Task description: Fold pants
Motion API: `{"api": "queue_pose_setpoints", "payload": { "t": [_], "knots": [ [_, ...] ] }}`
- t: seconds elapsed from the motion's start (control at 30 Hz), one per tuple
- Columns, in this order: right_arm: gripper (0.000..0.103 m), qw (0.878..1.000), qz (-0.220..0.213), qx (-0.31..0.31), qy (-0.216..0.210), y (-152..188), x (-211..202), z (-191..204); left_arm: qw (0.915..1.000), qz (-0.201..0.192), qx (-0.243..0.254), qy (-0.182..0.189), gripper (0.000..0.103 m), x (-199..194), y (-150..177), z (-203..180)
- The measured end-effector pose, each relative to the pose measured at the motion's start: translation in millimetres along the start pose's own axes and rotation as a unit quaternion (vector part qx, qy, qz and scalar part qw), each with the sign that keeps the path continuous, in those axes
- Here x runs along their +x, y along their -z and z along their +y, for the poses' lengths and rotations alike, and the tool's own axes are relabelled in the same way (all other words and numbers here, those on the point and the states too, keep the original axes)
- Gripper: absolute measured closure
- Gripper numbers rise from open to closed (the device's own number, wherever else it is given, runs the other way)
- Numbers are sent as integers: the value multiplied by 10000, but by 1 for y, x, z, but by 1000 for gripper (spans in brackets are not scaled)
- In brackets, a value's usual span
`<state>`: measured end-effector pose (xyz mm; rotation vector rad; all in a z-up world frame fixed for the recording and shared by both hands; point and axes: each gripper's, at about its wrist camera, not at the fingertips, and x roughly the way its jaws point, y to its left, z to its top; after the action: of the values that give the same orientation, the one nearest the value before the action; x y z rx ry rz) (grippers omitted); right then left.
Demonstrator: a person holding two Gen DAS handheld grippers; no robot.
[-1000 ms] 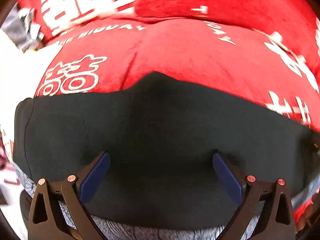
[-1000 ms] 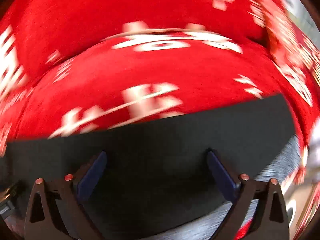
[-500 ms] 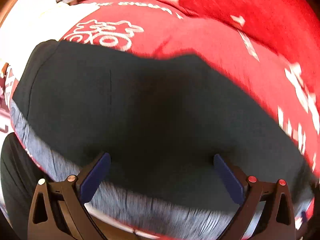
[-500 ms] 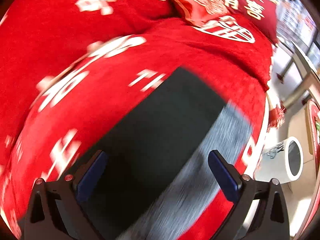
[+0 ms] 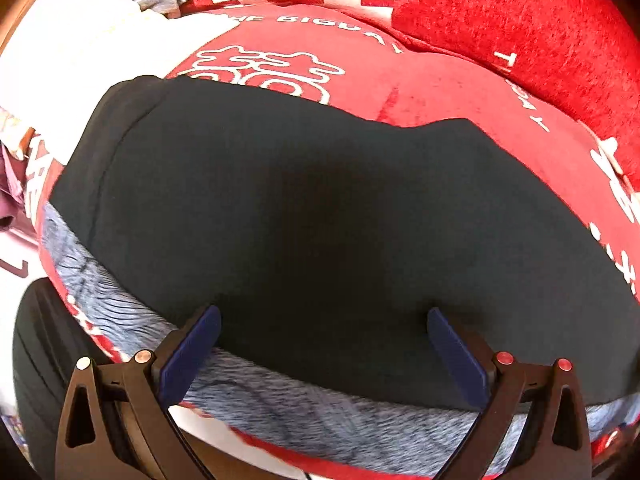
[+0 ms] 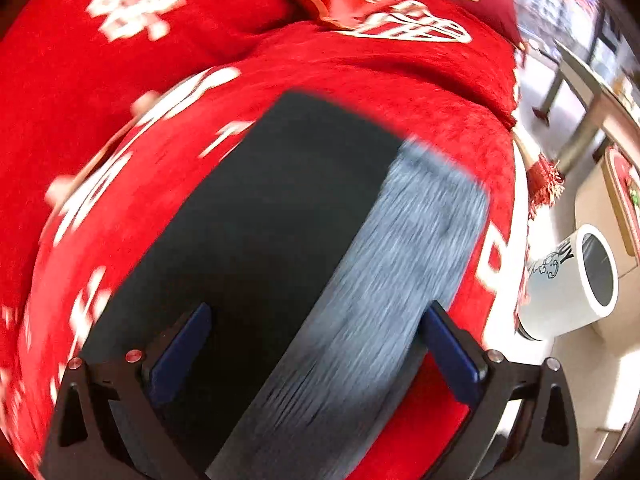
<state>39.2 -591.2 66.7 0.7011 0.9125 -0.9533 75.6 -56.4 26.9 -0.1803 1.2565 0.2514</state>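
Two views have shifted since a second ago: the red cover (image 5: 460, 92) with white characters, then filling most of both frames, has drawn back toward the upper edges. The dark pants (image 5: 300, 208), folded flat on it with a grey fuzzy layer (image 6: 400, 264) showing at the lower edge, now fill the middle, and the right view has swung to show them running diagonally. A white cup (image 6: 568, 288) has appeared at right; its inside looks dark. Left gripper (image 5: 324, 340) and right gripper (image 6: 316, 344) hover with fingers spread wide, holding nothing.
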Motion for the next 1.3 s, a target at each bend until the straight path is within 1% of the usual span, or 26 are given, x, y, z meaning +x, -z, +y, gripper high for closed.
{"api": "queue_pose_setpoints", "payload": {
  "t": [0.07, 0.1, 0.17, 0.2, 0.3, 0.33, 0.4, 0.47, 0.5, 0.53, 0.6, 0.63, 0.67, 0.73, 0.8, 0.9, 0.93, 0.97, 1.07, 1.1, 1.13, 1.17, 1.2, 1.23, 1.27, 1.3],
  "knots": [
    [0, 9993, 231, 275, 55, -16, 3, -17, 10000, 23, 31, -23, 0, -5, -1, 7],
    [0, 9987, 335, 386, 55, -19, 3, -23, 10000, -54, 10, 4, 0, -9, -2, 14],
    [0, 9983, 260, 522, -24, -16, -12, -31, 9995, -312, -107, -26, 0, -21, -5, 25],
    [0, 9988, 162, 442, -113, -12, -19, -27, 9987, -467, -186, -75, 0, -28, -7, 31],
    [0, 9978, 1, -462, -466, 19, -47, 16, 9973, -626, -294, -230, 0, -32, -20, 44],
    [0, 9942, -8, -849, -657, 36, -56, 37, 9974, -589, -321, -276, 0, -29, -25, 49],
    [0, 9799, -53, -1745, -970, 74, -74, 83, 9972, -523, -412, -329, 0, -25, -31, 57],
    [0, 9566, -141, -2684, -1122, 116, -86, 126, 9964, -490, -564, -394, 0, -22, -32, 68],
    [0, 9494, -131, -2929, -1130, 129, -86, 139, 9961, -456, -636, -412, 0, -19, -33, 78],
    [0, 9441, -48, -3104, -1109, 143, -83, 150, 9959, -422, -678, -435, 0, -16, -34, 83],
    [0, 9393, 274, -3264, -1021, 161, -68, 163, 9952, -328, -788, -482, 0, -9, -35, 98],
    [0, 9398, 69, -3261, -1021, 165, -71, 162, 9947, -236, -858, -508, 0, -3, -34, 107],
    [0, 9389, -36, -3274, -1062, 166, -72, 161, 9944, -137, -921, -501, 0, 2, -34, 117],
    [0, 9372, 24, -3279, -1186, 165, -70, 159, 9943, -15, -1011, -345, 0, 11, -31, 132],
    [0, 9307, 47, -3424, -1284, 164, -69, 159, 9947, 11, -1024, -22, 0, 17, -32, 142],
    [0, 9158, 116, -3736, -1470, 155, -65, 155, 9966, 35, -815, 83, 0, 20, -36, 143],
    [0, 9181, 119, -3689, -1444, 151, -63, 152, 9967, 58, -798, 160, 0, 20, -39, 147],
    [0, 9240, 115, -3567, -1373, 139, -60, 146, 9963, 57, -839, 203, 0, 19, -39, 151],
    [0, 9480, 242, -2896, -1301, 100, -45, 120, 9955, -59, -930, 180, 0, 12, -39, 166],
    [0, 9582, 232, -2687, -953, 87, -39, 110, 9953, -77, -947, 179, 0, 11, -40, 170],
    [0, 9618, 271, -2596, -826, 80, -35, 106, 9951, -64, -960, 234, 0, 10, -40, 173],
    [0, 9629, 361, -2500, -953, 73, -34, 100, 9951, -57, -964, 232, 0, 9, -40, 174],
    [0, 9628, 413, -2485, -981, 71, -37, 98, 9955, -105, -939, 103, 0, 5, -38, 172],
    [0, 9629, 394, -2523, -868, 72, -41, 100, 9959, -156, -896, -11, 0, 1, -34, 170],
    [0, 9613, 357, -2630, -741, 79, -50, 104, 9966, -188, -801, -103, 0, -3, -31, 164],
    [0, 9548, 352, -2820, -868, 91, -58, 111, 9976, -187, -663, -74, 0, -6, -27, 155]
  ]
}}
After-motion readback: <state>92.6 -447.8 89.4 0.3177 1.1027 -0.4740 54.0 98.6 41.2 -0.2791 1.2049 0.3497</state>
